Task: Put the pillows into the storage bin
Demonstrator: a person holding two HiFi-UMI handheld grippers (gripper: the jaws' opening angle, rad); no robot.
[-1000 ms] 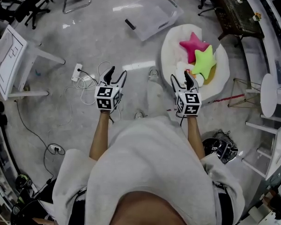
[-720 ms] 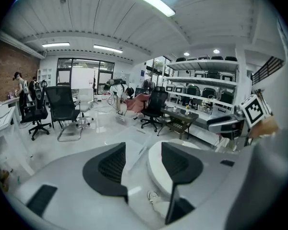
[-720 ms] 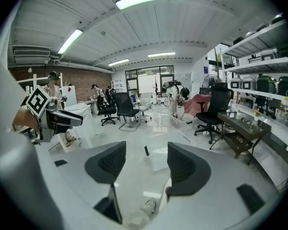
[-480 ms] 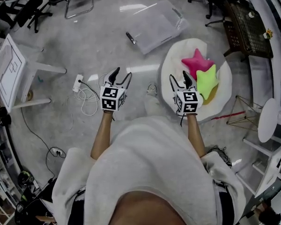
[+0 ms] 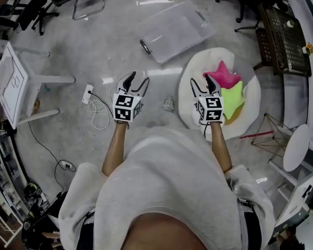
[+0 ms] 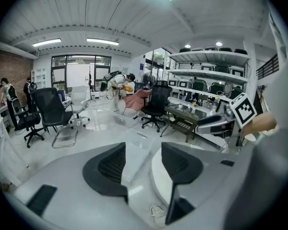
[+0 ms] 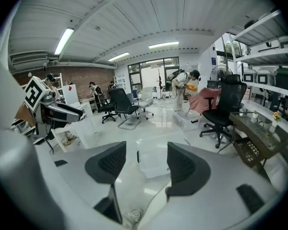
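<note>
**Closed in on the beanbag, nothing picked up yet**

Right gripper has its jaws about half apart with only floor showing between them; left gripper is the same, parted and empty, out over bare floor. Over the last second I've walked the whole rig forward; the white beanbag has slid down the head view, so the right gripper is now over its near edge instead of short of it. The pink star pillow is just past the right fingertips; the green star pillow lies against it, both still on the beanbag. The clear storage bin sits on the floor beyond, empty as far as I can see; I reckon the first grab is next.
</note>
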